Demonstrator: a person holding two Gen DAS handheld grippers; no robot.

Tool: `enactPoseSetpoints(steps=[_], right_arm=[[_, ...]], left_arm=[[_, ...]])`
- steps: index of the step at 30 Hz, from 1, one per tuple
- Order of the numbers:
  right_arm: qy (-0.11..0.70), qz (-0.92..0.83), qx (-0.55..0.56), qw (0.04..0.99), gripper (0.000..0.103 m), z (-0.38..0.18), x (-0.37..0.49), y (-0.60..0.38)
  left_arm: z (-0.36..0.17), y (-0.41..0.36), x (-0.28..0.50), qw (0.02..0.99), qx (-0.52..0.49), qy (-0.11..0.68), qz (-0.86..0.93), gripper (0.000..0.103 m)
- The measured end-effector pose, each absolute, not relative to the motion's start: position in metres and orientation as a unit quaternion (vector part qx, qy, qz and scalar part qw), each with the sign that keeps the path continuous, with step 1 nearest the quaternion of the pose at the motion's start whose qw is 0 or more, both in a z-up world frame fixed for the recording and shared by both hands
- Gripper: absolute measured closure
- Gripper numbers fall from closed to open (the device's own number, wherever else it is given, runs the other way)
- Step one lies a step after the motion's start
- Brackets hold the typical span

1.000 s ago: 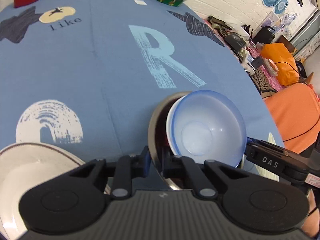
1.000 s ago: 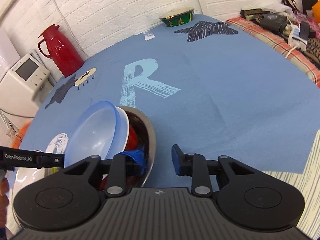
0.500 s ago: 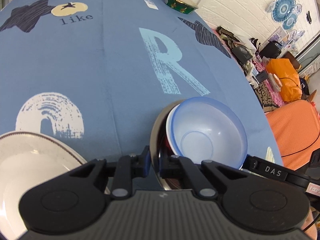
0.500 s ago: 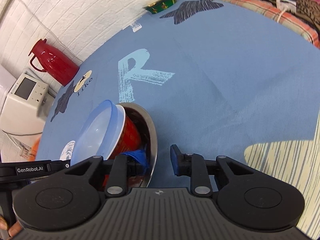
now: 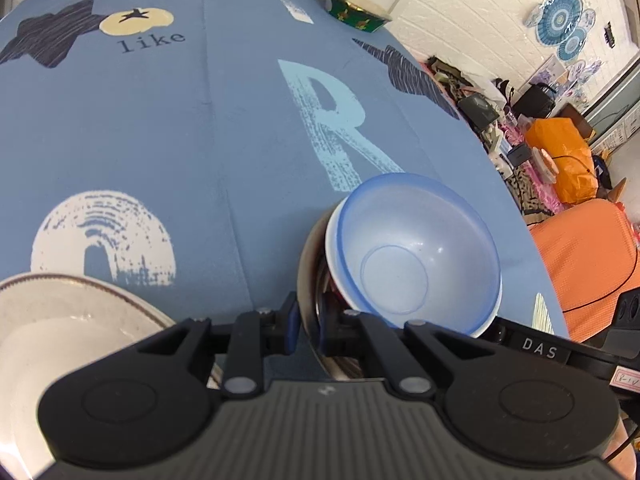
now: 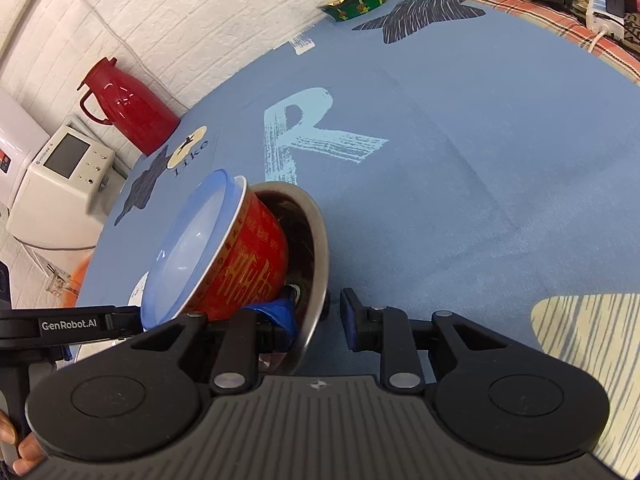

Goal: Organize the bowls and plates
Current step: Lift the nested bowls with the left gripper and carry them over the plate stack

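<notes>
Steel rim is what both grippers straddle: the left gripper [image 5: 307, 328] has its pads pinched tight on the edge of the metal bowl [image 5: 310, 264], while the right gripper [image 6: 318, 316] stands part open, one finger inside that bowl [image 6: 316, 248] and one outside it. Nested in the tilted metal bowl sits a red bowl [image 6: 248, 264], and a translucent blue bowl [image 5: 416, 256], empty, sits in that. All are raised over the blue tablecloth [image 5: 200, 128]. A white plate [image 5: 68, 320] lies just left; a green dish [image 5: 356, 14] stands at the far edge.
</notes>
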State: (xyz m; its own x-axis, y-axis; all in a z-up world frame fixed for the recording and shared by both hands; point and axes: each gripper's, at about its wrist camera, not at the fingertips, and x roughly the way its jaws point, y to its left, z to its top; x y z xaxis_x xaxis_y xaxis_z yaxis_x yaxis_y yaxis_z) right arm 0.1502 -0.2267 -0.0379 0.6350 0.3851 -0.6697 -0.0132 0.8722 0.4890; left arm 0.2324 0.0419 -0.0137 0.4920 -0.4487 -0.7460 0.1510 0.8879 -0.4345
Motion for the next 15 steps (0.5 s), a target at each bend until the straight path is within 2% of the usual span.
enactPoseSetpoints(steps=[6, 15], right_arm=[[0.399, 0.114, 0.222, 0.882, 0.095, -0.028, 0.151, -0.223], [0.389, 0.136, 0.206, 0.887, 0.095, -0.021, 0.153, -0.201]], left_arm=[[0.007, 0.038, 0.226, 0.869, -0.131, 0.443, -0.179, 0.103], [0.009, 0.057, 0.222, 0.871, -0.141, 0.445, -0.151, 0.103]])
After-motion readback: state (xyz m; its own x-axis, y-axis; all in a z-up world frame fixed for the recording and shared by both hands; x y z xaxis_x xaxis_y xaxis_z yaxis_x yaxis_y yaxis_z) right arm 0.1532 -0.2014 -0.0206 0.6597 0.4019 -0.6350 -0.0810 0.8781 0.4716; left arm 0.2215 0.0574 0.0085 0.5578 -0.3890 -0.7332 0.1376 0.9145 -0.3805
